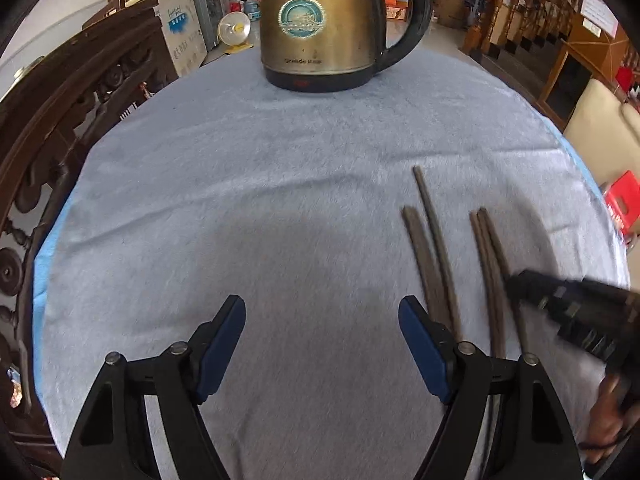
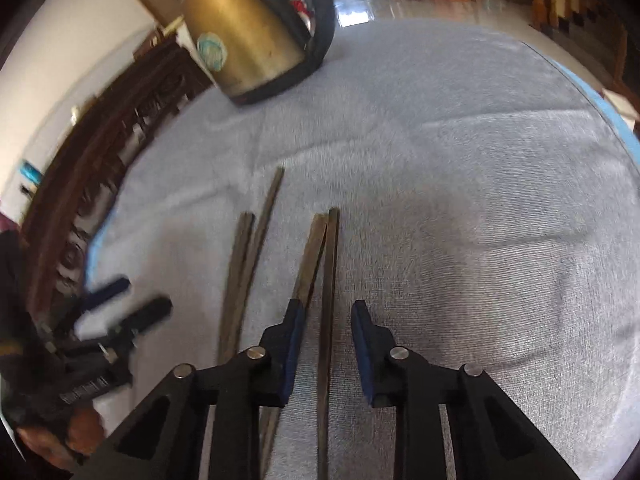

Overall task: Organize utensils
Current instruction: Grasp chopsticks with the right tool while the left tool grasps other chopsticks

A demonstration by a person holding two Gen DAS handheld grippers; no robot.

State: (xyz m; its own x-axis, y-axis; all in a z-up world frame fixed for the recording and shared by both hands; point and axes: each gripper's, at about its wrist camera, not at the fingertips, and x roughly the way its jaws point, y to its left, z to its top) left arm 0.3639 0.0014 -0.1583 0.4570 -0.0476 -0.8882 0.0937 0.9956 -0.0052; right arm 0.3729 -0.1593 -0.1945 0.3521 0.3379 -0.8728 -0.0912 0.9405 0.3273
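Several dark chopsticks lie on the grey-blue cloth as two pairs: one pair (image 1: 434, 256) and a second pair (image 1: 494, 272) to its right. My left gripper (image 1: 322, 340) is open and empty, left of both pairs. In the right wrist view the left pair (image 2: 244, 276) lies beside the right pair (image 2: 320, 264). My right gripper (image 2: 328, 344) is open, its fingers astride one chopstick of the right pair, not closed on it. It also shows in the left wrist view (image 1: 516, 284), blurred.
A brass-coloured electric kettle (image 1: 324, 28) with a black handle stands at the far edge of the cloth-covered table (image 1: 240, 184). Carved dark wooden chairs (image 1: 60, 120) line the left side. A red box (image 1: 624, 200) sits off the right edge.
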